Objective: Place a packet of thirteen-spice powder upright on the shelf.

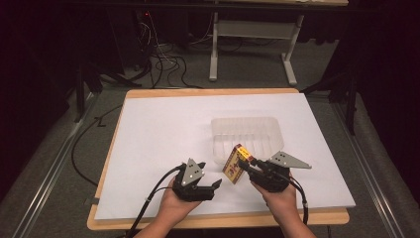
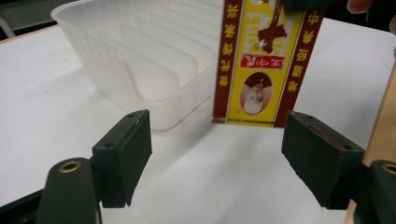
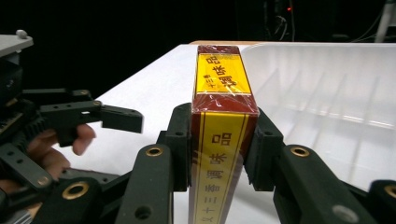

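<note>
The right gripper [image 3: 218, 149] squeezes its fingers [image 3: 180, 140] tight on the yellow-and-red box [image 1: 236, 164] — its long side points ahead toward the clear plastic tray [image 1: 247, 135] just past them — while the left gripper [image 1: 216, 184] waits wide open, holding nothing.

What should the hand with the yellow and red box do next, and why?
Probably carry the box a little forward over the clear plastic tray before letting go. The right hand-held gripper is shut on the box, which hangs just short of the tray's near rim, above the white table. The left hand-held gripper waits open nearby.
</note>
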Tool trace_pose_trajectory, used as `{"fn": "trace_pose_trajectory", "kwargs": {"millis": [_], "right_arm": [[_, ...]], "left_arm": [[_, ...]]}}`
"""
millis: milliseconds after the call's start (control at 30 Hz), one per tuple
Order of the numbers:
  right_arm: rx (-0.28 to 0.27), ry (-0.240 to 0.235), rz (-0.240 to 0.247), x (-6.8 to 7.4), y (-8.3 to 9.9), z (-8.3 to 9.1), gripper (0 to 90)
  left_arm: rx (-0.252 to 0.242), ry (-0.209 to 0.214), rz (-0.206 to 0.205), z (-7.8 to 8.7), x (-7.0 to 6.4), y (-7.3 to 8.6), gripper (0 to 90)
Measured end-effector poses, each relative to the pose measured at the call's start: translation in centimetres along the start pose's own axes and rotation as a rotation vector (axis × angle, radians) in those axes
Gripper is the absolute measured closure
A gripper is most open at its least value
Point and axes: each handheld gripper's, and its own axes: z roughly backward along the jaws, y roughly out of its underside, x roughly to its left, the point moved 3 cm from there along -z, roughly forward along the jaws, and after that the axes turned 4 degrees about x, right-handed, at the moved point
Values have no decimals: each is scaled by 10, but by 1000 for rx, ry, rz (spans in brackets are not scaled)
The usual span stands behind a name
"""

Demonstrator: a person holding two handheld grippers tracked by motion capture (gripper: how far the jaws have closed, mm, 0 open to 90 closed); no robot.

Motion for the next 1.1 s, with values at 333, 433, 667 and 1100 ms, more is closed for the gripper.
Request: {"fn": "trace_pose_trajectory", "kwargs": {"millis": [333,433,667,1100], "right_arm": [[-15,50,-12,-13,-2,10,676],[-25,65,-18,-17,-3,14,676],[-36,109,-14,-23,-5,22,677],[-63,224,-22,-31,-13,34,677]], "left_arm": [[9,-50,38,12,25,5,255],[5,-67,52,17,33,5,255],[-13,-123,91,39,59,12,264],[8,-240,126,62,86,35,199]]}}
